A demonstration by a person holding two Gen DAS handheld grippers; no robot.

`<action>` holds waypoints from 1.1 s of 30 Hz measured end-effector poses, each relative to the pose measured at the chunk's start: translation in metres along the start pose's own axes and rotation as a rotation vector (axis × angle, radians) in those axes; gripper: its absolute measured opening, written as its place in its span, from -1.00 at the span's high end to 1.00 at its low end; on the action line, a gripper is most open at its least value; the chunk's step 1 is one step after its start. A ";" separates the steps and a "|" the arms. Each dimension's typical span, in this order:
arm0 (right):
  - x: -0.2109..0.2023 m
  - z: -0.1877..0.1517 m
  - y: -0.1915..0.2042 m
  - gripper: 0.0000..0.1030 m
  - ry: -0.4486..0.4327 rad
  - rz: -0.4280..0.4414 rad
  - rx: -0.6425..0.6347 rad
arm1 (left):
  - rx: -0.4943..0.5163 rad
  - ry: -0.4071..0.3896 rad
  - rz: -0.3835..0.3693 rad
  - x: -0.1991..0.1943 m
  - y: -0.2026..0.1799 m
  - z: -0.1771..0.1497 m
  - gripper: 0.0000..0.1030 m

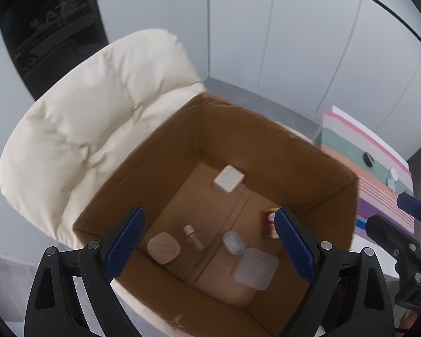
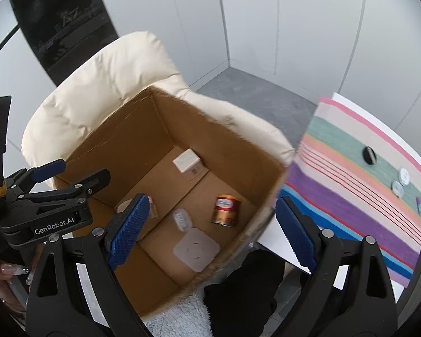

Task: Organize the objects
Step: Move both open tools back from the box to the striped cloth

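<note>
- We hold both grippers above an open cardboard box (image 1: 317, 174) that sits on a cream cushioned chair (image 1: 78, 129); the items already sorted lie on the box floor.
- To the right of the box a striped cloth (image 2: 350, 196) covers a table, and the things that look left to collect sit at its far end: a dark round piece (image 2: 369, 155), two pale round lids (image 2: 401, 181) and a small purple item (image 2: 419, 204).
- That is the relation we judge the coming move turns on: the remaining items lie right of and beyond both grippers, well apart from the box, and the right gripper (image 2: 210, 233) is the nearer one. The purple item seems to lie with its long axis running away from us; it is too small to be sure.
- The right gripper is wide open and empty, and so is the left gripper (image 1: 210, 244).
- In the box we see a white cube-shaped box (image 1: 228, 179), a frosted square lid (image 1: 255, 268), a red and gold can (image 2: 226, 207) on its side, a wooden oval piece (image 1: 163, 248), a small capsule-shaped case (image 1: 233, 242) and a pink vial (image 1: 193, 236).
- Writing: "GenRobot.AI" reads on the left gripper's body in the right wrist view; the can's label is too blurred to read.
</note>
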State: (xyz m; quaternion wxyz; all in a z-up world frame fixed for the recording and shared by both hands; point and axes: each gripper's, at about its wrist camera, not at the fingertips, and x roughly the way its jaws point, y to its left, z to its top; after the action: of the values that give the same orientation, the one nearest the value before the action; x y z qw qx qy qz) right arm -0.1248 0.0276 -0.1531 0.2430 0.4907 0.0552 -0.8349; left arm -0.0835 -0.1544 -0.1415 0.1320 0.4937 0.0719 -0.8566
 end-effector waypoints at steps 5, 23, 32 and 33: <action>-0.023 -0.007 -0.031 -0.81 -0.027 -0.040 0.047 | 0.041 -0.022 -0.076 -0.010 -0.037 0.002 -0.83; -0.125 -0.071 -0.191 -0.81 -0.109 -0.233 0.333 | 0.371 -0.083 -0.212 -0.031 -0.222 -0.014 -0.83; -0.159 -0.120 -0.254 -0.81 -0.121 -0.294 0.461 | 0.484 -0.076 -0.218 -0.030 -0.296 -0.026 -0.83; -0.161 -0.126 -0.259 -0.81 -0.120 -0.295 0.470 | 0.499 -0.069 -0.218 -0.029 -0.301 -0.028 -0.83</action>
State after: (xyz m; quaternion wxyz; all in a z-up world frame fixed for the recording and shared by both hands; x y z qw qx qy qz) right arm -0.0803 0.3529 -0.1194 0.0010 0.4698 -0.0836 -0.8788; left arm -0.1362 0.1445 -0.1327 -0.0846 0.4708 -0.0932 -0.8732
